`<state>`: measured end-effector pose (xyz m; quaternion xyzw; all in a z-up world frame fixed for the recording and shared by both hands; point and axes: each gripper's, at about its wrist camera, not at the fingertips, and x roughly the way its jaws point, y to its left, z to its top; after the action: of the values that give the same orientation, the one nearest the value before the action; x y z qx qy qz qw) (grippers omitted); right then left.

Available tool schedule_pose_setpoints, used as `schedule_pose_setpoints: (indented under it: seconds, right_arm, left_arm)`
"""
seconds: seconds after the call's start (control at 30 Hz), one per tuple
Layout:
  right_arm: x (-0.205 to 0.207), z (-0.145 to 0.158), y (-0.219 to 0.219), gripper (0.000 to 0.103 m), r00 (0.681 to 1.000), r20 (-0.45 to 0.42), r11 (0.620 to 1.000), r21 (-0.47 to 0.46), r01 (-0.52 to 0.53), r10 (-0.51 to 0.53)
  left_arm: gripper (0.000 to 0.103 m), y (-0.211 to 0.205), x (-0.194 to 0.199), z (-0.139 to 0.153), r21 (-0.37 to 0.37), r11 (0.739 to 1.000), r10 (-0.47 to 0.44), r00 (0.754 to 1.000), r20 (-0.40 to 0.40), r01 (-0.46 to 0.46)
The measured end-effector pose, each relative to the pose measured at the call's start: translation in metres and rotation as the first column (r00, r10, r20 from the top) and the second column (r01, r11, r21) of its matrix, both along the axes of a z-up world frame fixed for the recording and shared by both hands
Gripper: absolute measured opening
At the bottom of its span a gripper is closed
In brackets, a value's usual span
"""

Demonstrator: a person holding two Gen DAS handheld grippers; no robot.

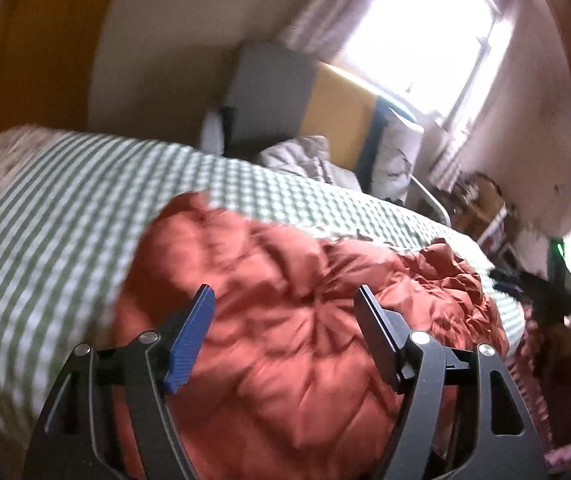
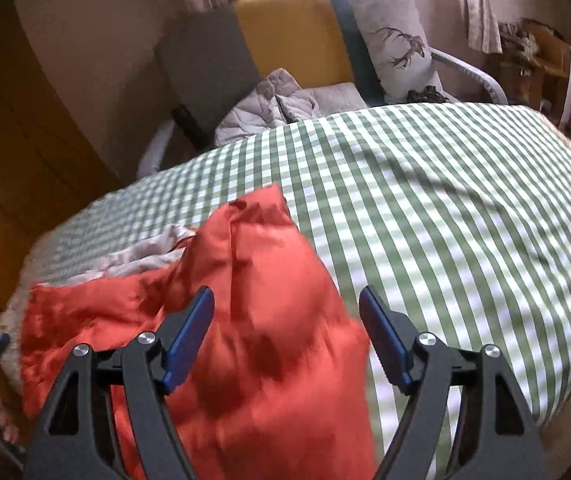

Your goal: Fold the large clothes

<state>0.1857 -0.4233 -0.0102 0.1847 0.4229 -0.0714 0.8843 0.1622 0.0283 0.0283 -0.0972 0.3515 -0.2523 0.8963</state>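
Only the left wrist view caught the window (image 1: 421,36), blown out white, and the far end of the jacket (image 1: 285,320) running off toward the bed's (image 1: 45,208) right edge. There a hand (image 1: 545,300) on a dark tool with a green light showed just beside the jacket, too blurred to read. Only the right wrist view showed a grey lining (image 2: 141,256) turned out at the jacket's (image 2: 253,320) left side, and a pillow (image 2: 393,40) with a stag print propped against the yellow headboard (image 2: 293,36). A grey quilt (image 2: 269,104) lay bunched below the headboard in both views.

The jacket was orange-red, puffy and quilted, with stitched seams and many creases. It lay rumpled on the green-checked bed cover, near the close edge. In the right view one part stood up in a peak.

The left gripper (image 1: 283,336) was spread wide above the jacket, blue pad on one side, nothing between its fingers. The right gripper (image 2: 285,338) was equally wide, over the jacket's right edge, gripping nothing
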Motion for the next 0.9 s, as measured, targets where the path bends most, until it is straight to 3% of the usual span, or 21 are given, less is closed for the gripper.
schedule_pose_setpoints:
  seconds: [0.1, 0.13, 0.17, 0.23, 0.33, 0.43, 0.53, 0.6, 0.77, 0.8, 0.83, 0.9]
  right_arm:
    - [0.030, -0.016, 0.010, 0.071, 0.997, -0.078, 0.999, -0.038, -0.026, 0.023]
    - [0.039, -0.022, 0.013, 0.046, 0.994, -0.099, 0.998, -0.042, -0.042, 0.037]
    - [0.046, -0.028, 0.014, 0.033, 0.992, -0.116, 0.998, -0.047, -0.051, 0.045]
    - [0.054, -0.035, 0.017, 0.021, 0.988, -0.150, 0.995, -0.088, -0.040, 0.027]
    - [0.061, -0.040, 0.019, 0.013, 0.990, -0.139, 0.987, -0.163, -0.018, -0.005]
    - [0.072, -0.064, 0.009, 0.005, 0.983, -0.167, 0.985, -0.168, 0.048, -0.077]
    - [0.079, -0.092, -0.011, 0.004, 0.969, -0.214, 0.988, -0.115, 0.103, -0.125]
    - [0.081, -0.101, -0.015, 0.003, 0.966, -0.217, 0.987, -0.109, 0.119, -0.141]
    - [0.070, -0.096, -0.020, 0.007, 0.974, -0.171, 0.986, -0.093, 0.137, -0.151]
    - [0.065, -0.088, -0.021, 0.017, 0.977, -0.146, 0.985, -0.097, 0.142, -0.156]
    - [0.061, -0.081, -0.021, 0.033, 0.979, -0.126, 0.984, -0.101, 0.148, -0.160]
    - [0.050, -0.061, -0.018, 0.048, 0.983, -0.065, 0.979, -0.129, 0.161, -0.170]
  left_arm:
    - [0.071, -0.027, 0.032, -0.008, 0.028, 0.999, -0.038, 0.999, 0.006, 0.038]
    - [0.071, -0.033, 0.041, -0.010, 0.035, 0.998, -0.046, 0.999, 0.002, 0.046]
    - [0.071, -0.039, 0.053, -0.014, 0.052, 0.997, -0.056, 0.998, -0.007, 0.056]
    - [0.067, -0.045, 0.070, -0.021, 0.077, 0.996, -0.054, 0.998, -0.021, 0.055]
    - [0.065, -0.044, 0.096, -0.038, 0.162, 0.987, -0.021, 1.000, -0.018, 0.023]
    - [0.058, -0.025, 0.125, -0.070, 0.164, 0.986, 0.060, 0.992, -0.109, -0.041]
    - [0.058, -0.005, 0.143, -0.099, 0.096, 0.990, 0.119, 0.967, -0.224, -0.099]
    - [0.058, 0.006, 0.146, -0.110, 0.051, 0.991, 0.130, 0.957, -0.257, -0.121]
    - [0.058, -0.005, 0.144, -0.109, 0.120, 0.985, 0.147, 0.961, -0.233, -0.122]
    - [0.058, -0.007, 0.143, -0.107, 0.130, 0.983, 0.155, 0.962, -0.227, -0.128]
    - [0.058, -0.008, 0.140, -0.103, 0.143, 0.980, 0.167, 0.963, -0.213, -0.138]
    - [0.058, -0.008, 0.132, -0.091, 0.167, 0.972, 0.193, 0.965, -0.175, -0.164]
